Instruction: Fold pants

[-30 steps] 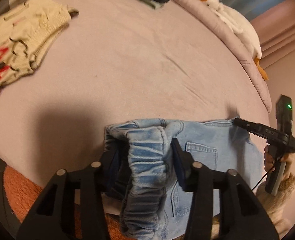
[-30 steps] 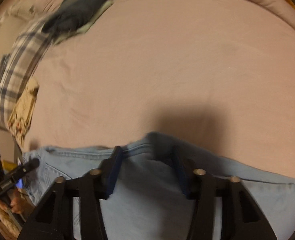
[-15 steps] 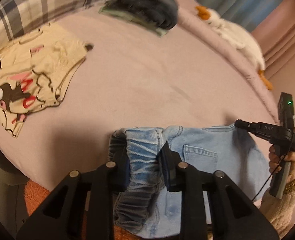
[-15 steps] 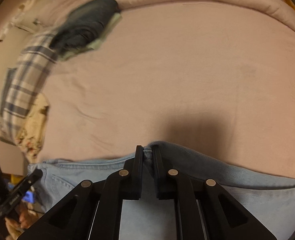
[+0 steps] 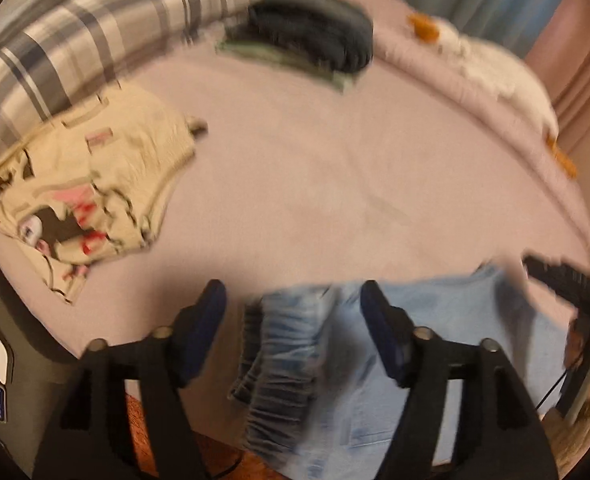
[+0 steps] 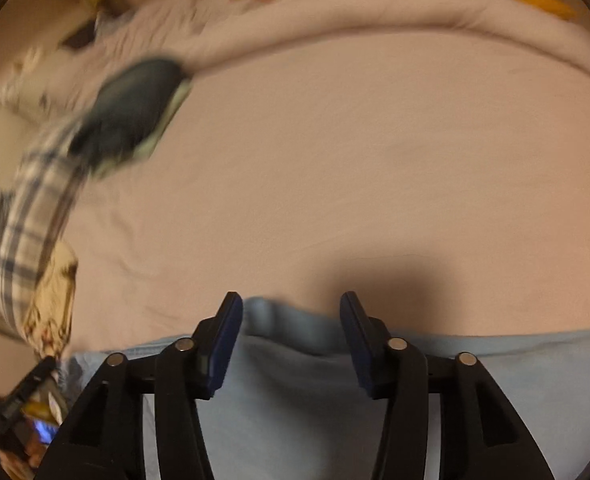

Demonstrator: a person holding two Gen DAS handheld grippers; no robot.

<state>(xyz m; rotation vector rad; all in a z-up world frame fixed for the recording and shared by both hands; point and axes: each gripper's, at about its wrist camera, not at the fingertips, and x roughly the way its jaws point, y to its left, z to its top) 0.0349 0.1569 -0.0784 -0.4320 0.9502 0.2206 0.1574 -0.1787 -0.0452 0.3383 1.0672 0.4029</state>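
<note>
- Left tool (image 5: 293,300): spread wide, blue-padded fingers (image 5: 203,328) either side of the gathered waistband, gripping nothing.
- Right tool (image 6: 291,312): likewise spread wide, fingers (image 6: 225,340) straddling a small raised fold at the cloth's far edge, gripping nothing.
- Light-blue denim pants (image 5: 395,344): flat on the pink bed (image 5: 315,184), at 6 o'clock in both views, along the near edge of the bed.
- Elastic waistband (image 5: 279,360): bunched and ribbed, between the left tool's fingers, reaching down toward 6 o'clock.
- In the right wrist view, pants (image 6: 303,400) stretched as a pale band from 8 to 4 o'clock under the tool.
- Right tool also seen from the left wrist view at 3 o'clock, dark and blurred, at the far end of the denim.
- Cream printed garment (image 5: 83,192): at 9 o'clock in the left view, well apart from the pants.
- Plaid cloth (image 5: 75,36): at 10 to 11 o'clock, beyond the cream garment.
- Dark folded stack (image 5: 315,28): at 12 o'clock on a pale green layer; blurred.
- White plush toy with orange parts (image 5: 491,68): at 1 to 2 o'clock on the rolled pink blanket.
- Both views blurred; fine detail of the denim unclear.
</note>
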